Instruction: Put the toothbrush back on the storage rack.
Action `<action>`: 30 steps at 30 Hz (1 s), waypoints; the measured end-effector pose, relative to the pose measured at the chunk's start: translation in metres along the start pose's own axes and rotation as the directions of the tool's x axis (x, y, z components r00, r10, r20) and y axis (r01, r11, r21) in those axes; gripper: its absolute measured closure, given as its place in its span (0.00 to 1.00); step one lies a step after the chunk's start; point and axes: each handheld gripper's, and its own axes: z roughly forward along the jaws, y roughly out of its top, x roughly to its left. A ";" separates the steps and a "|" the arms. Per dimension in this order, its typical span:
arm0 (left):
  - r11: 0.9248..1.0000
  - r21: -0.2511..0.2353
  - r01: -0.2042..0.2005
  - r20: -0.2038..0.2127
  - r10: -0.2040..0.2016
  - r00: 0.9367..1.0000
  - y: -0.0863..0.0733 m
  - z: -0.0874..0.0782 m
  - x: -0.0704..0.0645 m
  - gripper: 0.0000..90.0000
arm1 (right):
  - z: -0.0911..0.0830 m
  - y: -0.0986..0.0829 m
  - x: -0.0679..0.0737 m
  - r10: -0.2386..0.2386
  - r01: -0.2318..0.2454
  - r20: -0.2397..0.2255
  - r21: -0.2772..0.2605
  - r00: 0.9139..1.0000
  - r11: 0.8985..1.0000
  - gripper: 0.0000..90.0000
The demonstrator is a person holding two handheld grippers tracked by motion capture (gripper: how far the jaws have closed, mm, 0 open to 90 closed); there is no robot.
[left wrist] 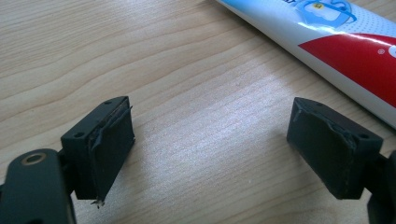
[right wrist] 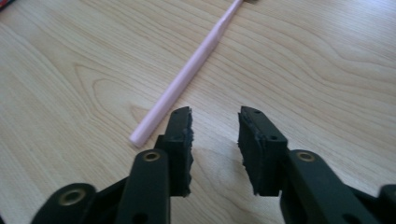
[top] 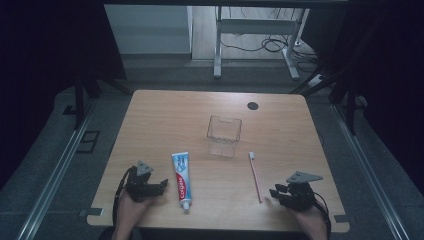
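Toothpaste tube [top: 182, 179] lies flat on the wooden desk [top: 280, 120], just beside the left tongs [top: 161, 186], jaws wide apart. Pink toothbrush [top: 256, 176] lies near the right tongs [top: 273, 192], jaws partly apart, empty. High view adds a clear cup [top: 224, 136] mid-desk, grey floor, cables beyond.

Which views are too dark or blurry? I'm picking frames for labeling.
High view: dim, surroundings nearly black, yet toothpaste, toothbrush and clear cup are readable. Left gripper view: bright, soft glare on the table. Right gripper view: evenly lit, toothbrush sharp, left tongs and right tongs slightly soft.
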 end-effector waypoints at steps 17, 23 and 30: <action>1.000 0.000 0.001 -0.001 -0.001 1.000 0.000 0.000 0.000 0.16 | 0.015 0.021 0.018 -0.062 0.066 -0.074 0.048 0.995 0.997 0.94; 1.000 0.000 0.001 -0.001 -0.001 1.000 0.000 0.000 0.000 0.16 | 0.024 0.027 0.026 -0.094 0.099 -0.102 0.047 0.990 0.994 0.95; 1.000 0.000 0.001 -0.002 -0.001 1.000 0.000 0.000 0.000 0.16 | 0.035 0.032 0.034 -0.106 0.114 -0.109 0.066 0.988 0.991 0.95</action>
